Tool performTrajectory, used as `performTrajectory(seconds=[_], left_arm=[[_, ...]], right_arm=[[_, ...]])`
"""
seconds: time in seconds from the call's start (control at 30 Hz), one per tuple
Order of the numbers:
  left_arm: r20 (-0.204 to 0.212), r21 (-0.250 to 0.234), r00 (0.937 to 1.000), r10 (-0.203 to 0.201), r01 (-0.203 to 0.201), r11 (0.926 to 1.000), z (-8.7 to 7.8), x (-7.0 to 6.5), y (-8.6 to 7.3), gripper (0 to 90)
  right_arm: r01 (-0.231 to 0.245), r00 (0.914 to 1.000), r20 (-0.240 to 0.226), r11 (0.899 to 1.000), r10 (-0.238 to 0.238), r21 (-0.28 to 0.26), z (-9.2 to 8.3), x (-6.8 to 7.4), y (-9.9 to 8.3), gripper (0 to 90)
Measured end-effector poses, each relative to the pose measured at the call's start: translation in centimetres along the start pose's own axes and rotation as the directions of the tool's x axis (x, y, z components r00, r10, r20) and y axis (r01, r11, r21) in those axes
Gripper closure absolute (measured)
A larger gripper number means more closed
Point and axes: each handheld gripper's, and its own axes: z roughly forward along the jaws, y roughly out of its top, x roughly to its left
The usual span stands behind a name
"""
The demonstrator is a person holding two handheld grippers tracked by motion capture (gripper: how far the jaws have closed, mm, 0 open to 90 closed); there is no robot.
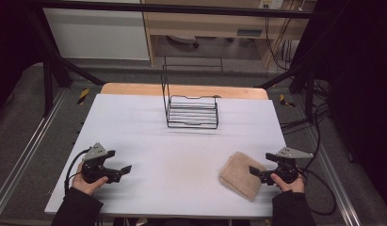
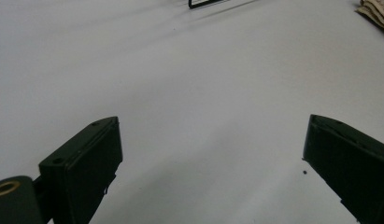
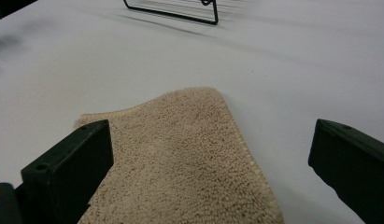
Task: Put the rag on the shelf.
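A folded beige towel (image 1: 239,175) lies flat on the white table (image 1: 181,141) at the front right. My right gripper (image 1: 262,163) hovers at the towel's right edge, pointing left over it. In the right gripper view the towel (image 3: 180,158) spreads between and below the wide-apart jaws of that gripper (image 3: 210,127), and neither pad presses on it. My left gripper (image 1: 118,160) is at the front left, held by a hand. In its own view the left gripper (image 2: 213,125) stands open over bare table.
A black wire rack (image 1: 191,112) stands at the back centre of the table, with a tall wire upright on its left side. Its base also appears in the right gripper view (image 3: 180,13) and a corner of it in the left gripper view (image 2: 206,3). Cables trail off both front corners.
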Motion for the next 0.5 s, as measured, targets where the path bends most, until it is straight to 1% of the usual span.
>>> performTrajectory(seconds=[0.17,0.3,0.4,0.5], left_arm=[[0.0,0.005,1.0,0.001,-0.001,1.0,0.1,-0.1,0.0,4.6],[0.0,0.008,1.0,0.003,-0.003,1.0,0.1,-0.2,0.0,4.7],[0.001,0.01,1.0,0.005,-0.005,0.9999,0.1,-0.3,-0.1,4.8],[0.001,0.011,1.0,0.002,-0.002,0.9999,0.1,-0.3,-0.1,4.8]], right_arm=[[0.011,0.9999,0.0,1.0,-0.011,0.011,0.0,0.4,0.2,0.7],[0.031,0.9995,0.002,0.999,-0.031,0.029,0.3,0.9,0.4,2.2],[0.048,0.9988,0.006,0.998,-0.049,0.04,0.6,1.7,0.7,4.3],[0.07,0.9975,-0.004,0.996,-0.07,0.049,1.0,2.8,1.0,7.2]])
